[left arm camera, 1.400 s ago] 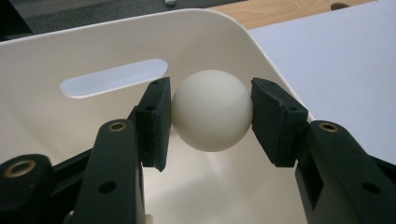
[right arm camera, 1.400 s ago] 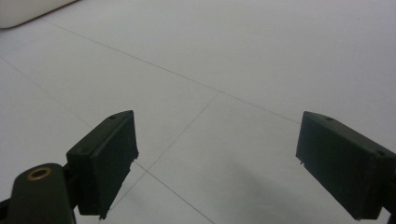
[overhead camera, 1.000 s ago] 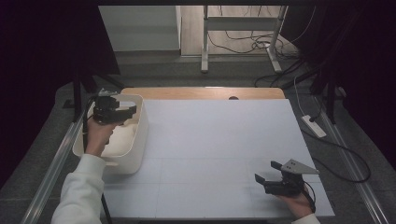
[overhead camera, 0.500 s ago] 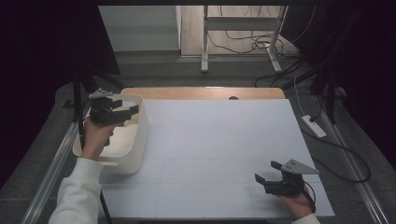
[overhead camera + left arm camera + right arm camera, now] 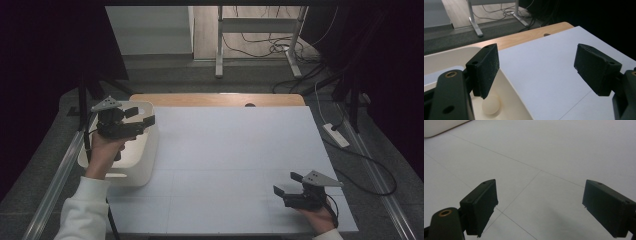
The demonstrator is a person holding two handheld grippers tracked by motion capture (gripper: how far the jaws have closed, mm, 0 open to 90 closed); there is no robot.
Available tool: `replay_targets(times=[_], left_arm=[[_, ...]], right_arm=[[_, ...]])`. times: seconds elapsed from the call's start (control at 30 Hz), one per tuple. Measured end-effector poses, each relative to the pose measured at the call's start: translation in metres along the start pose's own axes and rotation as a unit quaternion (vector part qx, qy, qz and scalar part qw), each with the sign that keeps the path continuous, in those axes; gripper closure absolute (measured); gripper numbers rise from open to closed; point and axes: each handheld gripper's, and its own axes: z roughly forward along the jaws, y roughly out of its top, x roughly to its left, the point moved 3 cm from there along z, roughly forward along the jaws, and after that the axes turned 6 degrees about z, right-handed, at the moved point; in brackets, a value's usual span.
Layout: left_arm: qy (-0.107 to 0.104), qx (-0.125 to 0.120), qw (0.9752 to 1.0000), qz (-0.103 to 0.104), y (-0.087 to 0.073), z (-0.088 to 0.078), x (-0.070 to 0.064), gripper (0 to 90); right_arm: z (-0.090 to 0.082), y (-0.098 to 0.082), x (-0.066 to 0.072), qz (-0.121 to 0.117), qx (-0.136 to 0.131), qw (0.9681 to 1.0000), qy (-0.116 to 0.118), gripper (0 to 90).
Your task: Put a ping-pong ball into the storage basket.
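Jaws parted wide with nothing between their matte black, block-shaped pads: that is how we are holding the left gripper above the smooth cream plastic tub, having just opened them further. A pale round ball is lying inside the tub; being round, it is showing no long axis. We are resting the right gripper, equally wide and empty, on the white table.
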Motion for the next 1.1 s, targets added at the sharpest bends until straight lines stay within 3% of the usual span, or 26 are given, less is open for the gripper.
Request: replay_targets(times=[0.37,0.6,1.1], left_arm=[[-0.030,-0.016,0.9994,0.006,0.000,-0.011,-0.016,21.9],[-0.040,-0.011,0.9990,0.014,-0.004,-0.011,-0.026,21.9],[-0.083,-0.021,0.9953,0.044,-0.009,-0.011,-0.058,22.4]], right_arm=[[0.000,0.000,0.001,0.000,0.001,1.0000,-0.003,13.0],[0.001,0.000,0.001,-0.002,0.003,1.0000,-0.004,13.0],[0.000,-0.001,0.003,-0.006,0.004,1.0000,-0.006,13.0]])
